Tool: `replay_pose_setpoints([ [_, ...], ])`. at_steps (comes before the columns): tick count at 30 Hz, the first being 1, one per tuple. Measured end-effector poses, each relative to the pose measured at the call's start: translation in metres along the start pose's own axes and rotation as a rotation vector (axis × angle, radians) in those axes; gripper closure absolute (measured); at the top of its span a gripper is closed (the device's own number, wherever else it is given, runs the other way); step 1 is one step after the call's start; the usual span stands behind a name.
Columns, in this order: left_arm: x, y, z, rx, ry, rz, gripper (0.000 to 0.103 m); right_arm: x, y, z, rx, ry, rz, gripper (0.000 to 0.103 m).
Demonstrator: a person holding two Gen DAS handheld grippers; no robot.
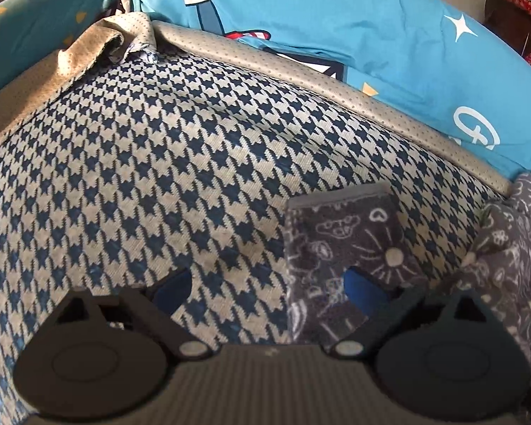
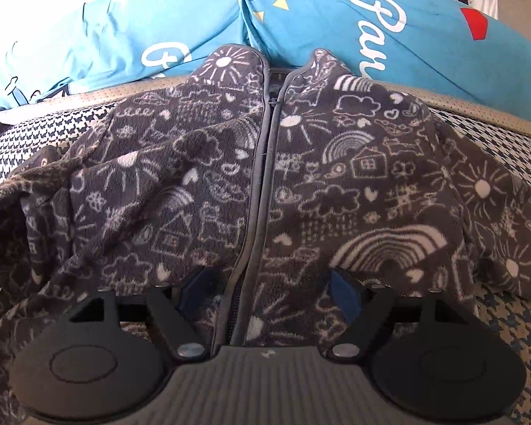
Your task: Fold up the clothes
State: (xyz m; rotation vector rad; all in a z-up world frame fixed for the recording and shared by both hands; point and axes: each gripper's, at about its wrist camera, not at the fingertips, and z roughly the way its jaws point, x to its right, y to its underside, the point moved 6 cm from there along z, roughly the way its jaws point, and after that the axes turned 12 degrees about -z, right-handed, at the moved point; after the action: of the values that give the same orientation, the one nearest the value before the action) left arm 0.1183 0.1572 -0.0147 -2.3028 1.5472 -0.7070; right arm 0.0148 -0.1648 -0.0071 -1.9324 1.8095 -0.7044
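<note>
The left hand-held gripper (image 1: 270, 288) is spread wide above the houndstooth cover (image 1: 159, 184), one pad over a sleeve cuff (image 1: 340, 248), pinching nothing. The right hand-held gripper (image 2: 265, 292) straddles the zip (image 2: 262, 184) of the grey doodle-print fleece jacket (image 2: 336, 184), jaws apart. Only the right view shows the jacket lying front-up. Beyond lies blue bedding (image 2: 407, 35).

Both wrist views look steeply down, close over the houndstooth cover (image 1: 159, 177); both share the fleece (image 2: 265, 177) and blue bedding (image 1: 371, 17).
</note>
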Motion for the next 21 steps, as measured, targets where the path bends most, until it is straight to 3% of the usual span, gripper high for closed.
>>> replay_pose_setpoints([
  [15, 0.027, 0.001, 0.024, -0.008, 0.005, 0.086, 0.004, 0.0, 0.0, 0.002, 0.001, -0.004, -0.009, 0.026],
  [17, 0.029, 0.0, 0.024, 0.0, 0.007, 0.087, 0.009, 0.0, 0.0, 0.002, 0.001, -0.005, -0.012, 0.026],
  [21, 0.031, 0.0, 0.019, 0.033, 0.002, 0.104, 0.04, 0.0, 0.0, 0.002, 0.002, -0.006, -0.015, 0.026],
])
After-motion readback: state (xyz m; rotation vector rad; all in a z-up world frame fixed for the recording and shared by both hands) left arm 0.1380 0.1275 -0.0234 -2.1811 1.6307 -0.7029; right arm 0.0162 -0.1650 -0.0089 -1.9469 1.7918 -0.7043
